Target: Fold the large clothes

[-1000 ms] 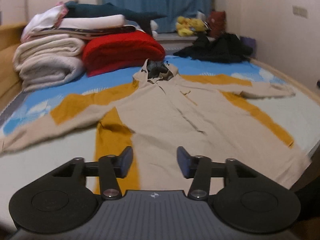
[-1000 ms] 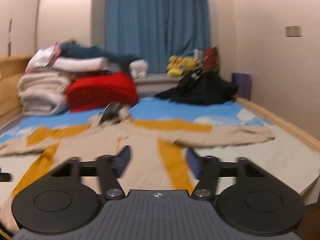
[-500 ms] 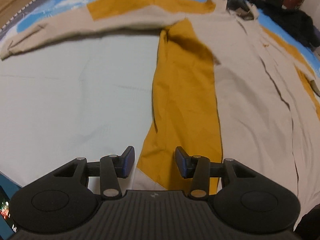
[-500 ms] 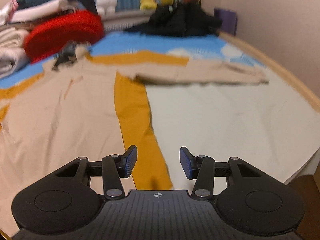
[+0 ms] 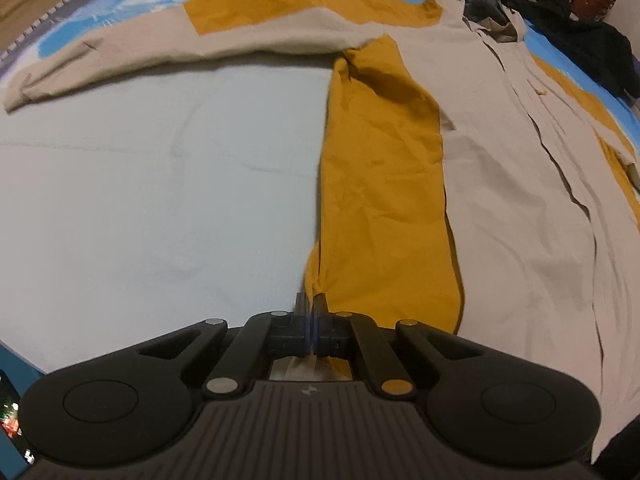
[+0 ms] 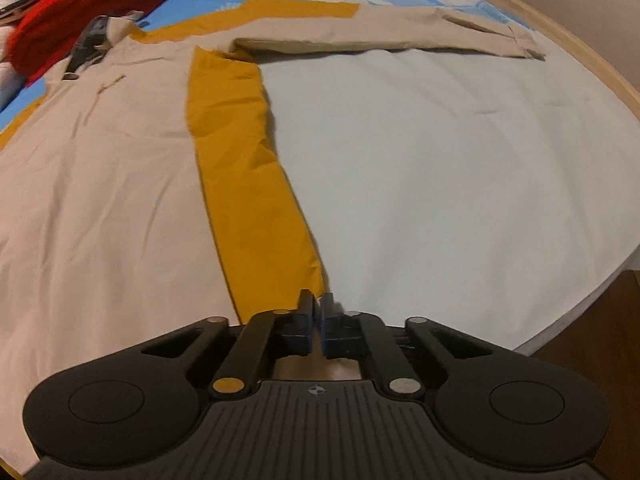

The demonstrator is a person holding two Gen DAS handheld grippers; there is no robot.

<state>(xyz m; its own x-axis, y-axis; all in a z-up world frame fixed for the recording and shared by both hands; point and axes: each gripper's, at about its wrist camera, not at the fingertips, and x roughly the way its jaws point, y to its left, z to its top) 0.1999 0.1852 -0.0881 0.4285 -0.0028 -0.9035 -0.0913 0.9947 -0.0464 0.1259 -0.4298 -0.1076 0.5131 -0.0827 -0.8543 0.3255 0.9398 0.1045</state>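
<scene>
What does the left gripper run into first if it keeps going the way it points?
The coat itself: the left gripper is shut on the hem corner of its mustard side panel, with the bed sheet apparently right under that, though depth is unclear.

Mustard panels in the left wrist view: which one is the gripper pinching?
The long vertical side panel, pinched at its bottom corner by the left gripper; the sleeve panel lies far off.

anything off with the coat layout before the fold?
Nothing odd. The coat lies flat and spread on the bed sheet; left gripper and right gripper have just closed on its bottom corners.
</scene>
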